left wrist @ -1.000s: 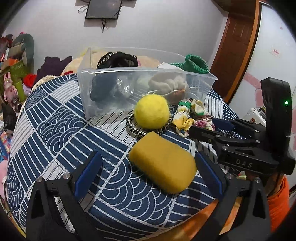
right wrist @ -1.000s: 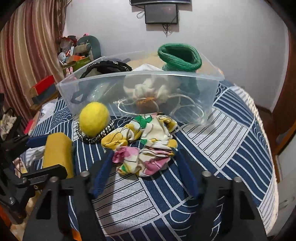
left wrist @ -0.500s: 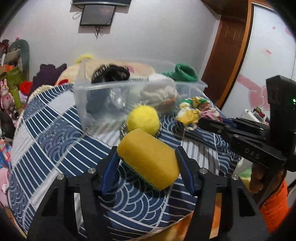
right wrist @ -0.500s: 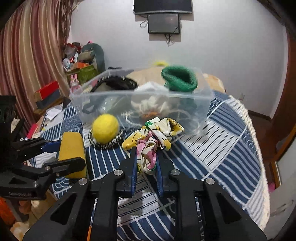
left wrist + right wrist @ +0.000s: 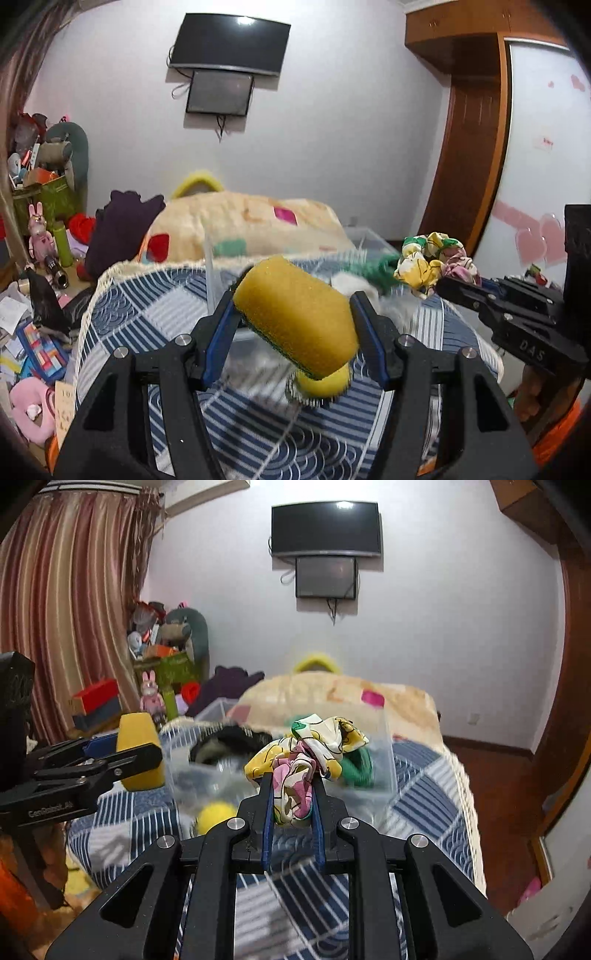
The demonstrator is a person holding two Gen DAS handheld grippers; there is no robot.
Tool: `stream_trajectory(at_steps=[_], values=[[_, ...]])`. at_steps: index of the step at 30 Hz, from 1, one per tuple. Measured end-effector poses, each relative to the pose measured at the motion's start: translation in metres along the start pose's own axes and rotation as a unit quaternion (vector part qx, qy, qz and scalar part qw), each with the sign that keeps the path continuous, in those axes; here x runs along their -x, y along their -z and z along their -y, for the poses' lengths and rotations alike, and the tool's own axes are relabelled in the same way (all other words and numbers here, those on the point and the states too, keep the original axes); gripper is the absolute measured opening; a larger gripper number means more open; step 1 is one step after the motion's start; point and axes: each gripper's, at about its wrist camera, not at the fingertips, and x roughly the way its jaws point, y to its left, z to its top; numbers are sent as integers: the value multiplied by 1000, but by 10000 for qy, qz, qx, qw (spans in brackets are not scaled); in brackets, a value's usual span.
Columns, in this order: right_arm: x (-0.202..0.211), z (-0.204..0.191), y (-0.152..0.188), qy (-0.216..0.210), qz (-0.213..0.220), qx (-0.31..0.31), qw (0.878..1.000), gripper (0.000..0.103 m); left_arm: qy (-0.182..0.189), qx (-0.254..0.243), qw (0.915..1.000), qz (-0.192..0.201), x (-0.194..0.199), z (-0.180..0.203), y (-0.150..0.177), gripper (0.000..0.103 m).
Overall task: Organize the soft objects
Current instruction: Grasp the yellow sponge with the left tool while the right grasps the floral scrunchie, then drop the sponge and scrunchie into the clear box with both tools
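Sponge (image 5: 295, 314) between left gripper (image 5: 293, 317) pads, seemingly airborne

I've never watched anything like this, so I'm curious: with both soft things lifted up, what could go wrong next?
The left hand-held gripper pinches the yellow sponge near one end, so it might twist free. The right hand-held gripper grips only a fold of the floral scrunchie, which could slip out. Either might miss the clear bin.
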Motion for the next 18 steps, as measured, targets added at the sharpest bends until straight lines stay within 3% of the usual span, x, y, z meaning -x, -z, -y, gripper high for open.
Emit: stream_trajectory(at_steps=[10, 18], values=[[-21, -14, -26, -118, 244, 131, 9995, 16, -247, 11, 9997, 10, -31, -4, -19, 61], [-59, -16, -18, -133, -186, 131, 9997, 16, -374, 13, 9987, -344, -69, -11, -15, 61]])
